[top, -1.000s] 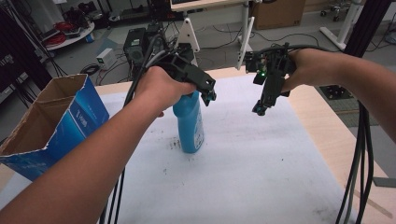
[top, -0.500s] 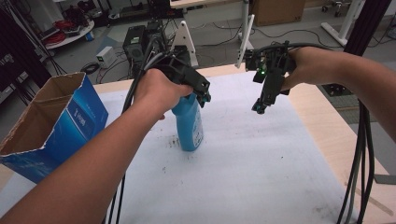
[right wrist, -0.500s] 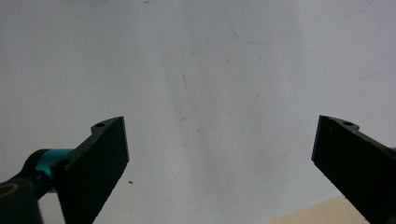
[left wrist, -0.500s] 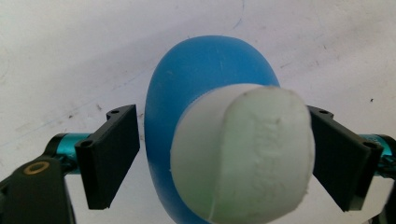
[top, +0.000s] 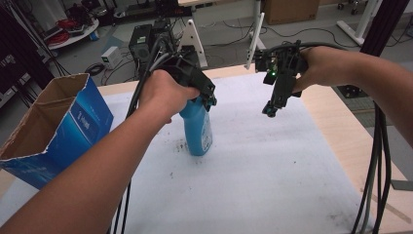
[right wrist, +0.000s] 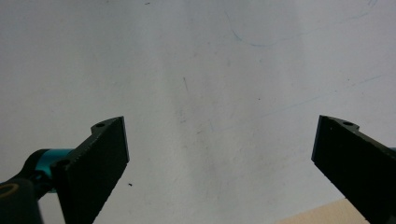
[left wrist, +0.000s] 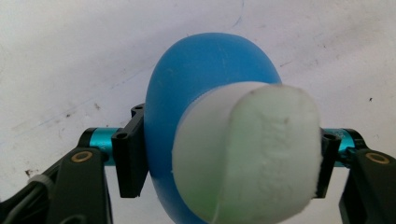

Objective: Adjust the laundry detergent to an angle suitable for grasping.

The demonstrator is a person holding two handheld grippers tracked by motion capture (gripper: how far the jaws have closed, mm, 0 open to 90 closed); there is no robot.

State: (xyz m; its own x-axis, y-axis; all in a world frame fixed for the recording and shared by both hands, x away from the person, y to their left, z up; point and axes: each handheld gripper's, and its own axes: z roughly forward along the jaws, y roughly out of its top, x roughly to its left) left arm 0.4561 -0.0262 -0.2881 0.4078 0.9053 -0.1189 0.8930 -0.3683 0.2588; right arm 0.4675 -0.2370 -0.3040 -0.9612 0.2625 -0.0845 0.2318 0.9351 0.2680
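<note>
Bottle (top: 197, 129), blue, stands upright mid-worktop (top: 253, 185), long axis vertical, my left claw (top: 207, 95) just closed from above with pads on its shoulders below the white cap (left wrist: 261, 154); right claw (top: 271, 111) hangs wide open and empty well right, cardboard box (top: 58, 126) crowding the left edge.

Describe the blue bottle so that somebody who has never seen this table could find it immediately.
A white sheet covers the table, and an open blue cardboard box sits at its left edge. Right of the box, near the sheet's middle, the blue bottle stands upright with the left gripper shut on its top. It is the one standing container, with a white cap.
</note>
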